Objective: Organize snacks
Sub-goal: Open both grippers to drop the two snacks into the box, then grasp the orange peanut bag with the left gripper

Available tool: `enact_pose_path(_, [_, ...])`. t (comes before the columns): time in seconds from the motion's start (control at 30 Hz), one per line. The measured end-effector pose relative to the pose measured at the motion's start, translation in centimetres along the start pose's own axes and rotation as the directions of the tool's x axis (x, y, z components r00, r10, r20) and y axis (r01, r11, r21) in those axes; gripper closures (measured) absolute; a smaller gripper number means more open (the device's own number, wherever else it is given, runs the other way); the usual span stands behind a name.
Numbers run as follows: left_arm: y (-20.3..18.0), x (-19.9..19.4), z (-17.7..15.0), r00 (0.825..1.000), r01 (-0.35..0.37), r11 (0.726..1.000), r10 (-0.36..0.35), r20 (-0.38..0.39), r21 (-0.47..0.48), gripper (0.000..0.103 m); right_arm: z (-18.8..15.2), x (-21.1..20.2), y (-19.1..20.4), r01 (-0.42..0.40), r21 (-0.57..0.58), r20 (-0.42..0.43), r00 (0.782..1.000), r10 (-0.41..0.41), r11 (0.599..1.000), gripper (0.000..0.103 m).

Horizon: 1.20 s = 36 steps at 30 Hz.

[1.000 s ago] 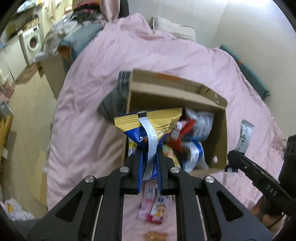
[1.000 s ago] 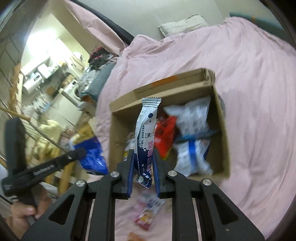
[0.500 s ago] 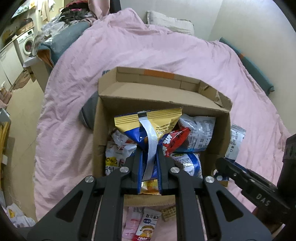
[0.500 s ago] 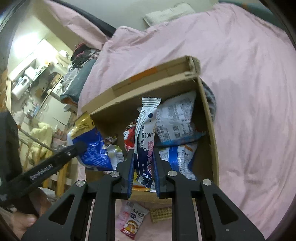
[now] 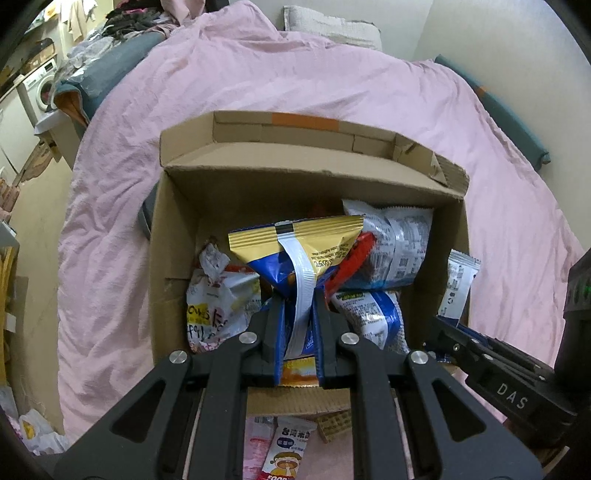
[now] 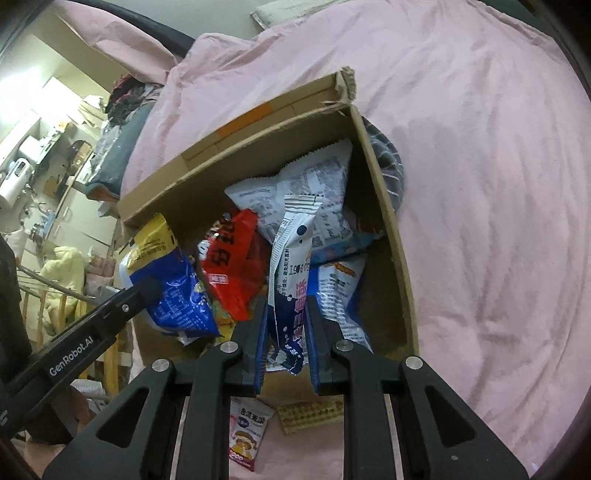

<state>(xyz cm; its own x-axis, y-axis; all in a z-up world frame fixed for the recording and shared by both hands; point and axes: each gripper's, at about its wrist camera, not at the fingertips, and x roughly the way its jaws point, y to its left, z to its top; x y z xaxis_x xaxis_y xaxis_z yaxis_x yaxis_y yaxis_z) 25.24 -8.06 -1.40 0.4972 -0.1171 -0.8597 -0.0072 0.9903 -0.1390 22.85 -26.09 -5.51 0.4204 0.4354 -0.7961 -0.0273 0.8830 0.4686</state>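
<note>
Pink bedspread point(image 5: 332, 81) covers the bed, wrinkled, with a pale pillow point(image 5: 332, 26) at the far end against the wall. Left of the bed, a washing machine point(image 5: 38, 88) and heaped clothes show in the background.

Open cardboard box point(image 5: 173, 236) sits on the bedspread, flaps up, an orange tape patch on the far flap. Inside lie several snack packs: a white crumpled bag point(image 5: 218, 299) at the left, a red packet point(image 6: 229, 266) near the middle, and white-and-blue printed bags point(image 5: 399, 240) toward the right wall.

Left tool point(image 5: 297, 325) is clamped on a gold-and-blue snack bag point(image 5: 295, 247), pinching its lower part; the bag's gold top edge stands up over the box interior. In the right wrist view the same bag hangs over the box's left side.

Right tool point(image 6: 286, 325) is closed on a slim white-and-navy packet point(image 6: 291, 258), held upright, its crimped top pointing up over the right half of the box. From the left wrist view this packet appears at the box's right wall.

On the bedspread just in front of the box's near wall lie a small pink-and-white sachet point(image 6: 247, 432) and a tan wafer-like biscuit point(image 6: 310, 413), side by side, apart from both tools.
</note>
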Motion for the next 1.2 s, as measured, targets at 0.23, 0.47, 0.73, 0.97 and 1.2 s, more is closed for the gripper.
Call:
enact_pose_path(0.23, [-0.3, 0.4, -0.6, 1.000, 0.001, 1.000, 0.000, -0.025, 0.019, 0.092, 0.0, -0.1, -0.6, -0.007, 0.022, 0.001, 1.000, 0.007, 1.000, 0.080])
enact_pose_path(0.47, [-0.2, 0.1, -0.7, 0.999, -0.013, 1.000, 0.014, -0.039, 0.026, 0.071, 0.0, -0.3, -0.5, -0.006, 0.023, 0.004, 1.000, 0.006, 1.000, 0.080])
enact_pose_path(0.73, [0.2, -1.8, -1.1, 0.999, -0.035, 0.999, 0.035, 0.009, 0.031, 0.040, -0.1, -1.0, -1.2, -0.040, 0.066, 0.015, 0.999, 0.039, 0.997, 0.044])
enact_pose_path(0.97, [1.2, -3.3, -3.1, 0.999, -0.053, 0.997, 0.053, 0.001, 0.057, 0.040, -0.6, -1.7, -1.3, -0.053, 0.085, 0.015, 0.999, 0.052, 0.995, 0.041])
enact_pose_path(1.2, [3.1, -3.7, -6.5, 0.997, -0.044, 0.997, 0.048, -0.068, 0.064, 0.040, -2.2, -2.7, -1.1, -0.033, 0.072, 0.010, 0.999, 0.033, 0.997, 0.041])
